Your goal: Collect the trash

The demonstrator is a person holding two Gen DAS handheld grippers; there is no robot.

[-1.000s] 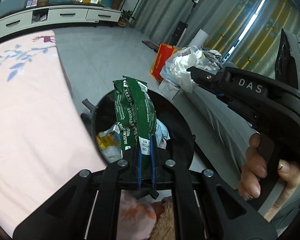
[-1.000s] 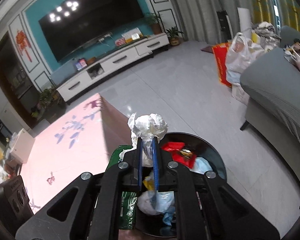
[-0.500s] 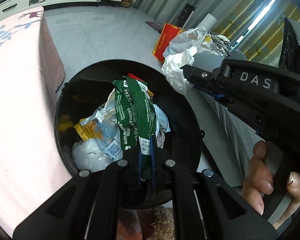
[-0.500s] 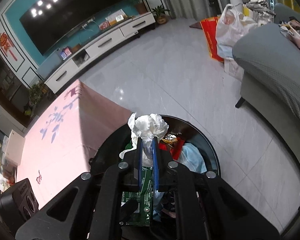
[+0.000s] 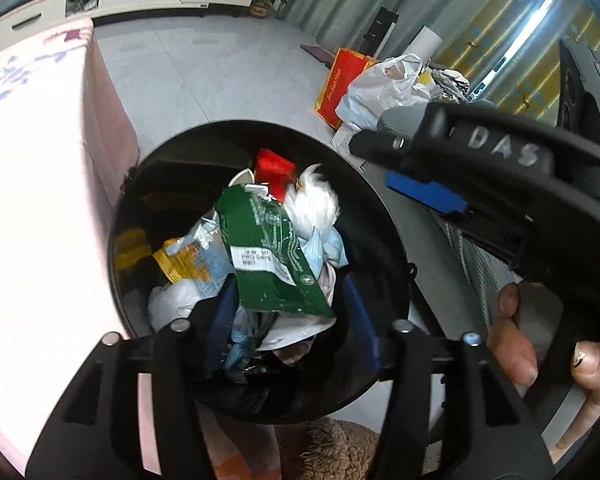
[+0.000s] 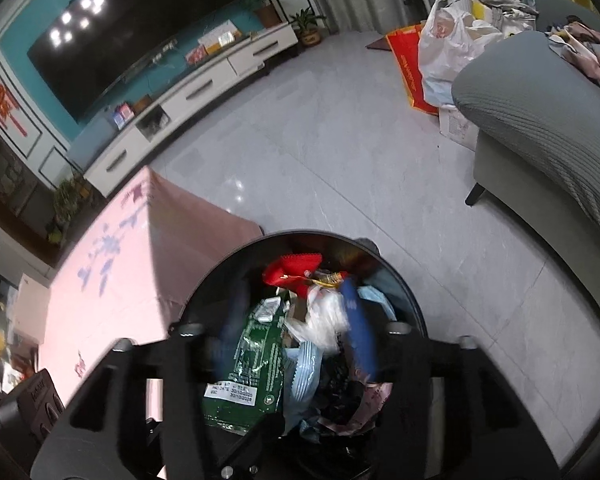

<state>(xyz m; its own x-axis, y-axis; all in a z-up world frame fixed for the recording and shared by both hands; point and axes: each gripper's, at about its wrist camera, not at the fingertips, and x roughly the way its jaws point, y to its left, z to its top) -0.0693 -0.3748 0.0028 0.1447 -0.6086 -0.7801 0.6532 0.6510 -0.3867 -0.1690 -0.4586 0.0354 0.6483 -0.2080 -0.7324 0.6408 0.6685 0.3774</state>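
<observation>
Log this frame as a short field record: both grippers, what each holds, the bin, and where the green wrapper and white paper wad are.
left gripper: open, holds nothing
right gripper: open, holds nothing
green wrapper: over the bin, between the left fingers but not pinched; blurred, apparently falling
white paper wad: over the bin contents, blurred
bin: black, round, on the floor beside the pink-covered table, partly filled with wrappers
task state: both items released
</observation>
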